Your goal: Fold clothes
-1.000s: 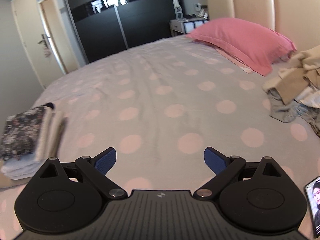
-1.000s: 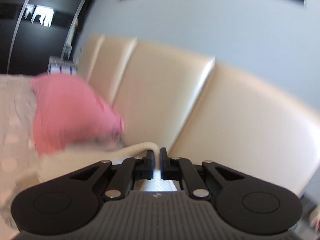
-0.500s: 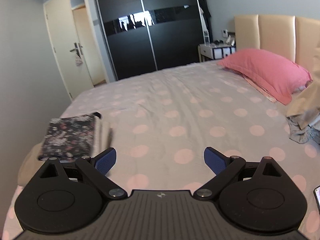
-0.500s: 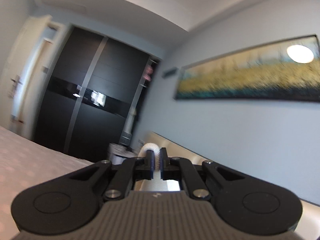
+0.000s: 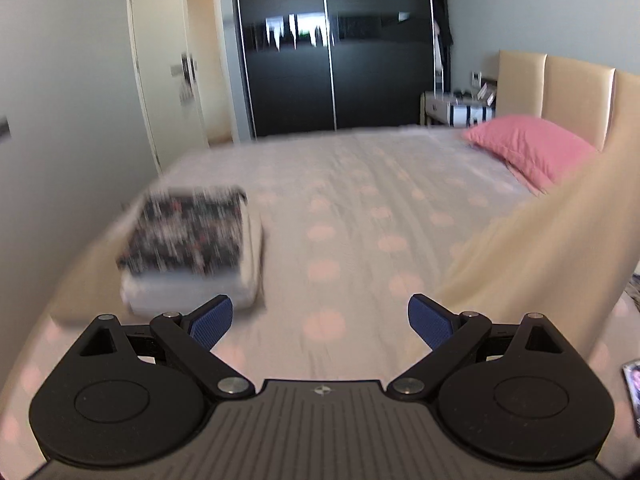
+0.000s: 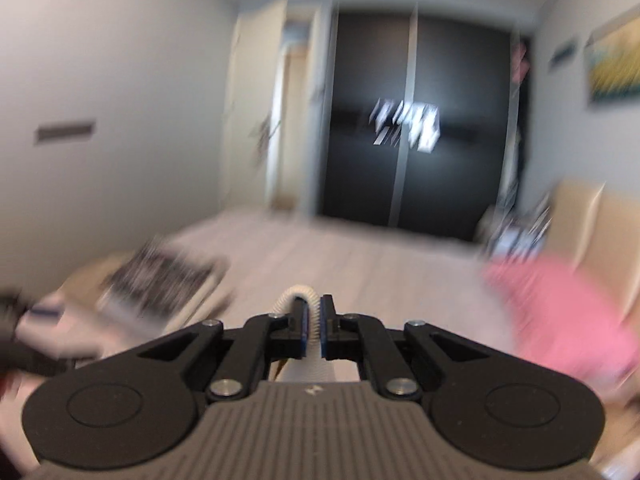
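In the left wrist view, the left gripper (image 5: 320, 316) hangs with fingers wide and empty over the bed (image 5: 360, 208); folded clothes (image 5: 188, 240) sit near its left edge, and a cream garment (image 5: 540, 248) drapes at right. In the right wrist view, the right gripper (image 6: 314, 320) pinches that garment's ribbed hem (image 6: 298, 294).

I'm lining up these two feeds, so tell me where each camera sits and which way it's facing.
Left wrist: rides on the left gripper, facing down the bed toward the black wardrobe; shows its open blue-padded fingers, the folded stack and a hanging cream garment.
Right wrist: rides on the right gripper, facing the same wardrobe, blurred; fingers shut on a cream ribbed edge.
Shared: bed, wardrobe, stack, pink pillow.
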